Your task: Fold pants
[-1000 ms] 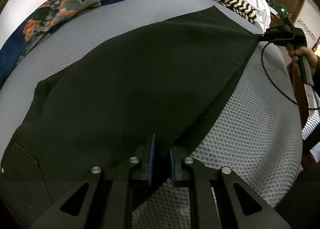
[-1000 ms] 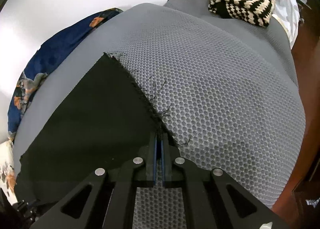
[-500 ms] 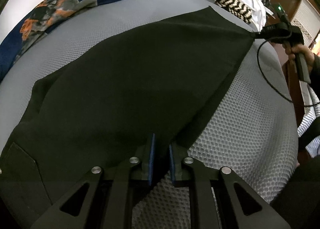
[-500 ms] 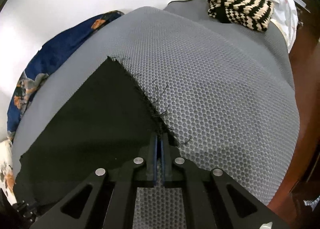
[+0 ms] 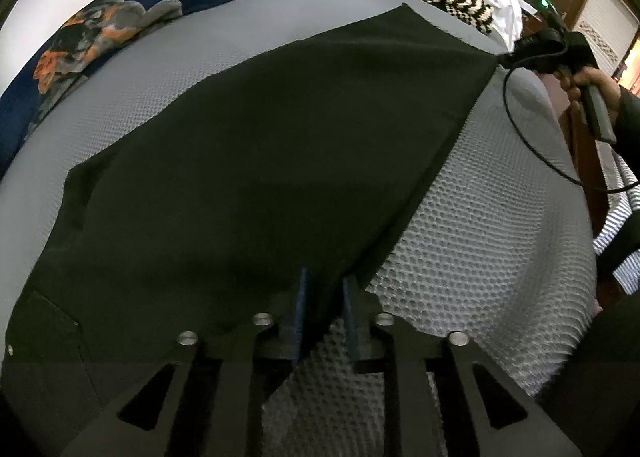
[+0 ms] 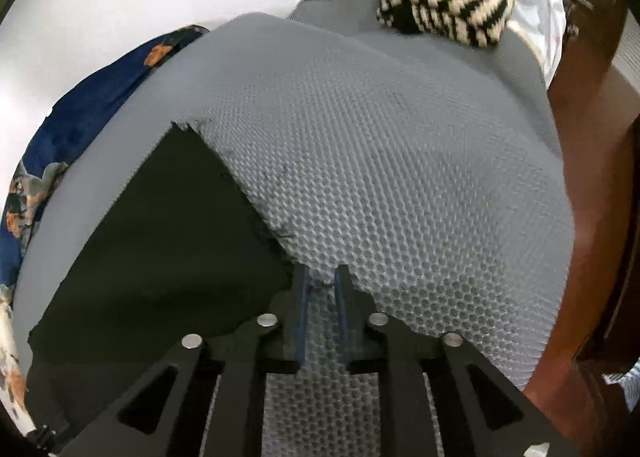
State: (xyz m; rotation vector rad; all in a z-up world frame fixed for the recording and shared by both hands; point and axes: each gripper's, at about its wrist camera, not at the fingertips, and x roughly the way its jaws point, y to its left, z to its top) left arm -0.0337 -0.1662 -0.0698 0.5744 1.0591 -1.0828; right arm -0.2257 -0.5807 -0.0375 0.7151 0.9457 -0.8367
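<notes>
The left gripper has just been opening; its jaws stand a narrow way apart, with the near edge of the black pants lying loosely between them, the blue pads no longer pressing on the cloth. From there the pants spread away ahead and to the left across the grey honeycomb-mesh bed cover, flat and smooth, with a stitched pocket corner down at the left. The far hem end reaches the right gripper, seen at the upper right with the person's hand on its handle.

In its own view the right gripper has also just been opening. Its jaws are a small way apart with only the mesh cover showing between them, save perhaps a loose thread or two; the frayed hem of the pants lies just to its left, released. Further ahead sit a black-and-cream striped knit piece and white cloth, well apart from the pants; a blue floral blanket lies off to the far left.

The pants look laid out flat, with both ends let go after a fold or a straightening pull. The fabric seems light, limp and thin, so it will sag and crease wherever it is not supported. The hem is fraying, so a pinch should go slightly inside the edge, through all layers, at two corners together to keep the next fold square.
</notes>
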